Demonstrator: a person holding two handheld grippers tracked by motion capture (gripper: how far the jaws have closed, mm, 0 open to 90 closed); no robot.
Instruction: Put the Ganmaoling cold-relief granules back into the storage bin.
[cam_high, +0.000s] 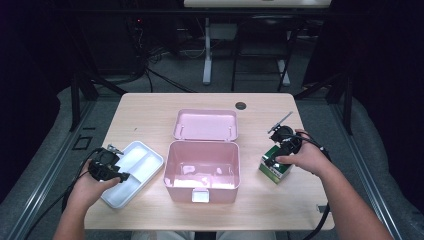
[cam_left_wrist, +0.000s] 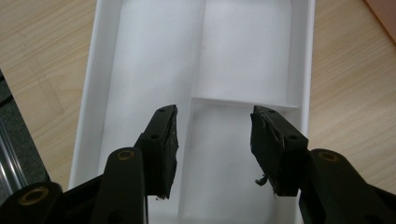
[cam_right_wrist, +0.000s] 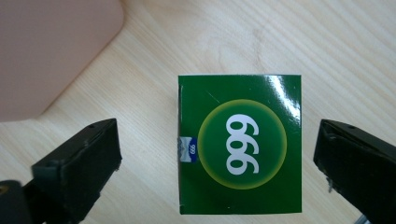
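Between your two hands the open pink case (cam_high: 201, 171) blocks the desk (cam_high: 150, 107); bare wood lies behind it.

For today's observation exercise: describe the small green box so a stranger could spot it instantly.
Start at the open pink case in the middle of the wooden table. To its right, under the open right gripper, lies the green box. It alone is dark green, marked 999 in white.

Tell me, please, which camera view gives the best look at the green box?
The right gripper view: the green box lies on the table between the open right gripper fingers, its top face with "999" plain to read. In the high view the box is small and partly covered by the right hand.
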